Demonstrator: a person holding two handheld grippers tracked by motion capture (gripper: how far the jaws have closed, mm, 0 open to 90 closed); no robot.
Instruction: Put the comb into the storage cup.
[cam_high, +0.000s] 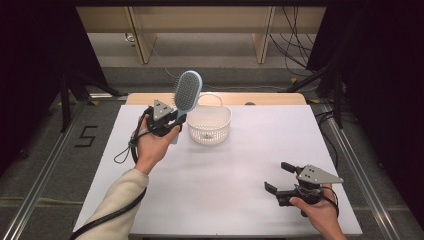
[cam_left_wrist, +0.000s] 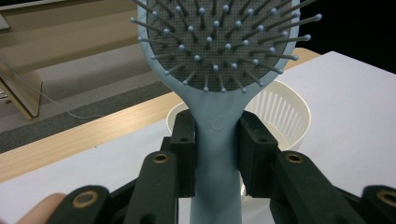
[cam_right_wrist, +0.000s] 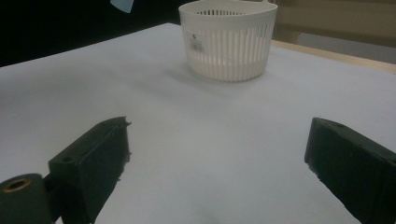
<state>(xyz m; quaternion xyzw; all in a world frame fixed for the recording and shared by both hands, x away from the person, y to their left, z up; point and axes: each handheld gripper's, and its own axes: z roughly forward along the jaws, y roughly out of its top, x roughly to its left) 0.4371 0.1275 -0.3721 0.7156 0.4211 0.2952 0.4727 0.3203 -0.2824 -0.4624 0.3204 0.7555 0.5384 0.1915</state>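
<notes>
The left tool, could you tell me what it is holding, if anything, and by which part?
The left tool holds a light blue hairbrush by its handle, just below the bristled head, brush upright beside the white basket.

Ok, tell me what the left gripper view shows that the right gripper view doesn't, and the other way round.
Left gripper view alone: the hairbrush head, grey pad and ball-tipped bristles facing the camera, its light blue handle clamped between the left gripper fingers, held upright above the table.

Right gripper view alone: the right gripper, its fingers wide apart with nothing between them, and a label on the basket's wall.

Both: the white slotted basket, sitting on the white table, with the table's wooden edge behind.
</notes>
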